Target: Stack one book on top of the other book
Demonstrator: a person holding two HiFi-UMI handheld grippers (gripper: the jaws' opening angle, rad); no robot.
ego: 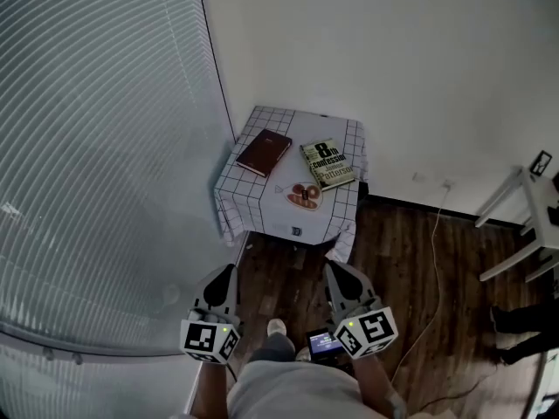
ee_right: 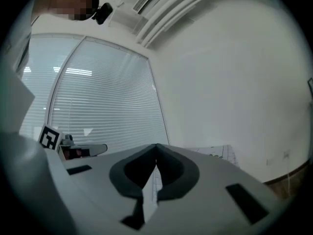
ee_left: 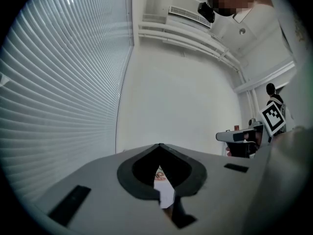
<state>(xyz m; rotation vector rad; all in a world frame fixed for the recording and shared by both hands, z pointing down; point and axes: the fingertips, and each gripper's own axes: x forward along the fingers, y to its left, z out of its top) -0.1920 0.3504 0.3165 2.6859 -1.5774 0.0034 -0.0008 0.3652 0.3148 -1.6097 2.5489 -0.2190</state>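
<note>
In the head view, a dark red book (ego: 263, 152) lies on the left of a small table with a white checked cloth (ego: 288, 216). To its right lies a yellow-green paperback (ego: 327, 164) with large print on its cover. Both grippers hang well in front of the table, over the wooden floor. My left gripper (ego: 227, 271) is shut and holds nothing. My right gripper (ego: 334, 268) is shut and empty too. In the left gripper view the left gripper (ee_left: 160, 146) shows its jaws closed to a point, and in the right gripper view the right gripper (ee_right: 156, 147) shows the same.
A small dish of snacks (ego: 305, 195) sits near the table's front edge. Window blinds (ego: 96, 147) fill the left side. A white wall (ego: 393, 68) stands behind the table. A cable (ego: 432, 260) trails over the floor, and a white frame (ego: 524, 225) stands at the right.
</note>
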